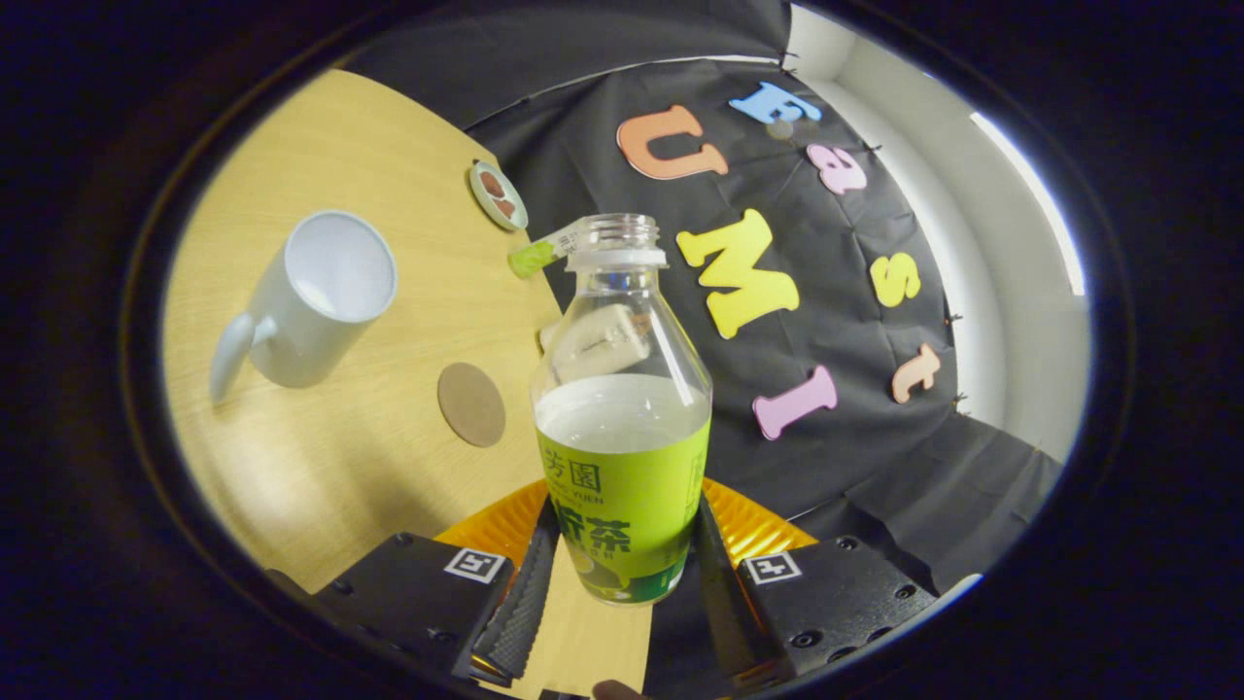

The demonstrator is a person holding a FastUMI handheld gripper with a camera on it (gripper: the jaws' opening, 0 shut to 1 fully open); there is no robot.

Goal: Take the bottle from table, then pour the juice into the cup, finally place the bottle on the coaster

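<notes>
A: Nearest the camera, what does the gripper do?

B: Its two fingers are closed against opposite sides of the bottle, clamping its green label low on the body. The bottle stands upright between them, uncapped, with pale liquid reaching the top of the label.

A: And just beyond the fingers?

B: A round brown coaster lies flat on the wooden table, beside the bottle and apart from it.

A: Farther out?

B: A white cup stands on the table beyond the coaster, handle turned towards the camera, its mouth open. It is well apart from the bottle.

A: At the far edge?

B: A small round dish holding brown pieces sits near the table's rim, and a small green-tipped object lies close to it, behind the bottle's neck. What that object is cannot be told.
</notes>
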